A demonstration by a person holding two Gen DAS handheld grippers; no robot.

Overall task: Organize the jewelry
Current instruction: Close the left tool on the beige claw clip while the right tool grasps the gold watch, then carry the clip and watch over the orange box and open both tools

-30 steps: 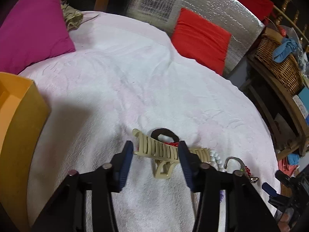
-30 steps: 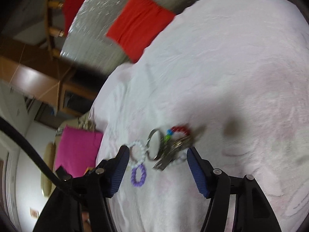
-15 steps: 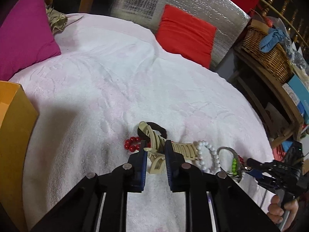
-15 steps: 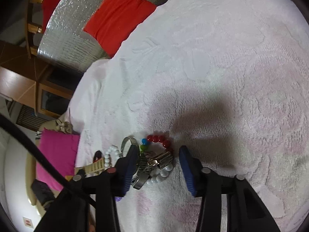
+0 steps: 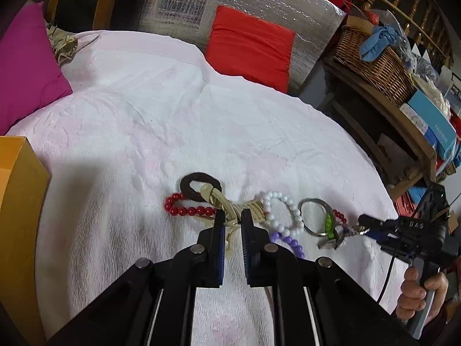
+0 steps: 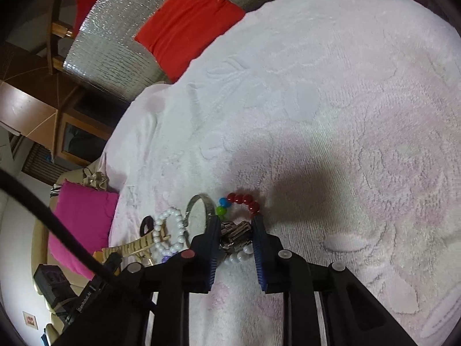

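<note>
Left gripper (image 5: 231, 216) is pinching the beige plastic claw hair clip (image 5: 230, 206) between its blue pads, jaws nearly together. The clip is lying on the pale pink towelling cover (image 5: 144, 132), directly ahead of the fingertips.

Right gripper (image 6: 234, 223) is closing its jaws on a silver metal link piece (image 6: 234, 232); the pads appear to be touching it on both sides.

Readable writing: "DAS" on the right gripper's black body, seen from the left wrist view. The label on the blue carton (image 5: 432, 124) at right is too small to read.

Only the left view is showing the orange box (image 5: 20, 201) left of the claw, the wicker basket (image 5: 374, 63), the purple bead bracelet (image 5: 288, 240) and a hand (image 5: 417, 291) on the right handle.

Only the right view is showing blue and green beads (image 6: 222, 206) just beyond its left fingertip.
</note>
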